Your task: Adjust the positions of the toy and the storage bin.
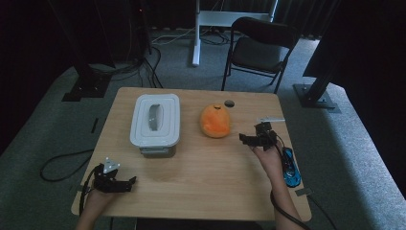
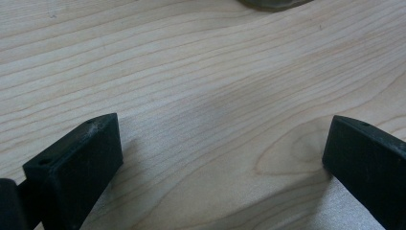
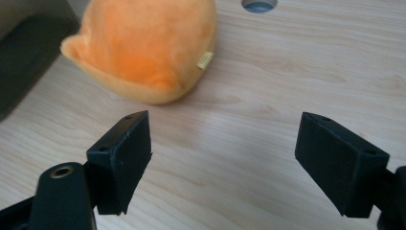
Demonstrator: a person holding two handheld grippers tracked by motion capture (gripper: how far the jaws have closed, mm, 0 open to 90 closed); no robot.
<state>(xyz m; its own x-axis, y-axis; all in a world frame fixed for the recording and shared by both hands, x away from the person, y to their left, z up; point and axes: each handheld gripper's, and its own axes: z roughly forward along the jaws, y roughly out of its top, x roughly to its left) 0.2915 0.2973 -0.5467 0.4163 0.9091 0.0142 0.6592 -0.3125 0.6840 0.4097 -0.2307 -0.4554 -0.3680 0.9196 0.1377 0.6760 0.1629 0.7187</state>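
High view. A light wooden table (image 1: 201,177) is seen from above. A white lidded container (image 1: 155,122) with a grey handle recess in its lid is placed at about 11 o'clock from the table's centre. An orange plush toy (image 1: 215,120) lies at about 1 o'clock, just beside the container and apart from it. A small round hole (image 1: 229,103) in the tabletop is seen at 12 o'clock from the toy. The left gripper (image 1: 125,182) is held low over the table near its 7 o'clock corner, with the jaws pointed toward 3 o'clock. The right gripper (image 1: 246,139) is held at about 3 o'clock, near the toy, with the jaws pointed toward 9 o'clock. A blue object (image 1: 290,172) lies at the table's right edge beside the right hand (image 1: 268,155). A dark chair (image 1: 261,48) stands on the grey floor beyond the table. No writing can be read here.

Left gripper view. The two black jaws are spread wide, and nothing is held between them. Bare wood grain is seen in the gap. A dark rounded edge of an unidentified object (image 2: 275,4) is cut off at 12 o'clock.

Right gripper view. The two black jaws are likewise spread wide, and nothing is gripped. The plush toy (image 3: 143,48) is seen at about 11 o'clock, resting on the table clear of both jaws. A small yellowish sewn tag (image 3: 206,59) is borne on its side; any print on it is too small to be read. The tabletop hole (image 3: 259,5) is seen at 12 o'clock, and a dark edge of the container (image 3: 28,52) at 9 o'clock.
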